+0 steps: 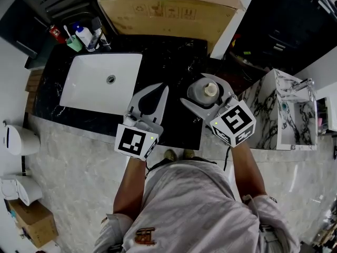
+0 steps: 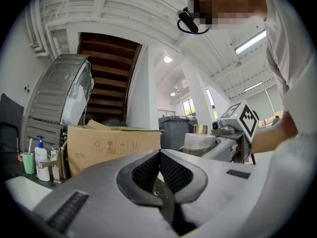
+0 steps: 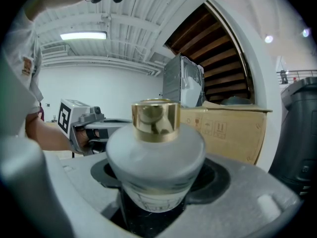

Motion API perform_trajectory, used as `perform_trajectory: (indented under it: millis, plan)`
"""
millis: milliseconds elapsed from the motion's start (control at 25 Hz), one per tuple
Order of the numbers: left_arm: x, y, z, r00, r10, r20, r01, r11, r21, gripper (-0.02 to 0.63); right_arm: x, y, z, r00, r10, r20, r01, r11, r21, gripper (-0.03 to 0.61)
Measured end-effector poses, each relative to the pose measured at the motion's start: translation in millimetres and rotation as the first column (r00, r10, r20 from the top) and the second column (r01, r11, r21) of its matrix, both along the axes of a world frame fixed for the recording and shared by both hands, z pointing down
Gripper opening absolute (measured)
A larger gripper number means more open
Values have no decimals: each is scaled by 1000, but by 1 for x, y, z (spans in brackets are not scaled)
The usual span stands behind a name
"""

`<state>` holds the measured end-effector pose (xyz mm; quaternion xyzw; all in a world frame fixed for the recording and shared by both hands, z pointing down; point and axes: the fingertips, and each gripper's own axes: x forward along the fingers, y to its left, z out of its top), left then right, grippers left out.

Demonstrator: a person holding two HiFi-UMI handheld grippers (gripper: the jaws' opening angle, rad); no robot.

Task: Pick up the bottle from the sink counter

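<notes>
A frosted white bottle (image 1: 205,92) with a gold cap stands over the black marble counter (image 1: 179,57), right of the sink. My right gripper (image 1: 202,86) is closed around its body, one jaw on each side. In the right gripper view the bottle (image 3: 156,152) fills the middle, with the right gripper (image 3: 156,182) pressing dark pads (image 3: 101,170) on its flanks. Whether its base touches the counter is hidden. My left gripper (image 1: 160,88) hovers over the counter just left of the bottle, jaws shut and empty. Its tips meet in the left gripper view (image 2: 159,155).
A white sink basin (image 1: 102,80) is set in the counter to the left. A soap dispenser (image 1: 83,35) and a green cup (image 1: 73,44) stand at its back corner. A large cardboard box (image 1: 168,12) lies behind the counter. A marble-patterned cabinet (image 1: 284,109) stands to the right.
</notes>
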<state>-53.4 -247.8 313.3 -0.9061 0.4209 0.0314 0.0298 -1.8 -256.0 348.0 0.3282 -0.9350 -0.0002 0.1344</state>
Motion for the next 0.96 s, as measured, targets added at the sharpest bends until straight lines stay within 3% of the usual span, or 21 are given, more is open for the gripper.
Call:
perform_trajectory:
  millis: [960]
  plan:
    - [1,6,2,1000,7,14,-7,1000,-9,0,-1,8,-2,1000,-8,-2,8,1000,-1,336]
